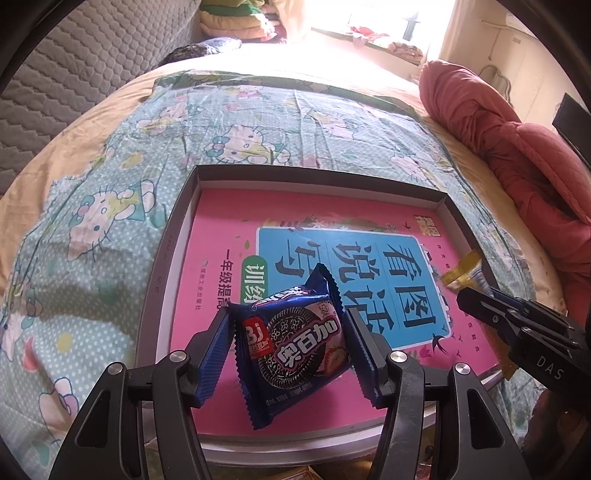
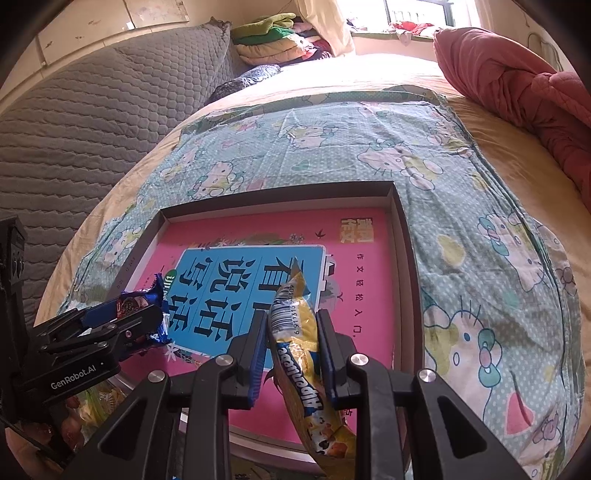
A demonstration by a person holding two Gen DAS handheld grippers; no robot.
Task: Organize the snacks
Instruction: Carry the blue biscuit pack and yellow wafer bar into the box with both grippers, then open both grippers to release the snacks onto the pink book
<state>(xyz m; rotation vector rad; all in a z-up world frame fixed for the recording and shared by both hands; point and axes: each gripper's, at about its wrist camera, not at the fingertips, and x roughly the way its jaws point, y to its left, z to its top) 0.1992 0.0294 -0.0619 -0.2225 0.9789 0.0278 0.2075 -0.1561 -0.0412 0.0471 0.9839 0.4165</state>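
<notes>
My left gripper (image 1: pixel 290 349) pinches a dark-blue cookie packet (image 1: pixel 295 347), my right a yellow one (image 2: pixel 295 332), over a pink book (image 1: pixel 229 236) on teal cat-print bedding (image 1: pixel 110 184).

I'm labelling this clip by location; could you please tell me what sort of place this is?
Most likely a bedroom: the work happens on a bed with a cartoon-cat sheet, a rolled pink quilt lies beside it, and folded bedding is stacked near the window.

Blown-out daylight from the far window (image 1: pixel 369 22), soft shadows, sharp centre, heavy fisheye bending at dark edges

Book (image 1: pixel 295 258) in tray (image 1: pixel 173 236), tray on bedspread (image 1: pixel 110 166); quilt (image 1: pixel 517 147) right.
</notes>
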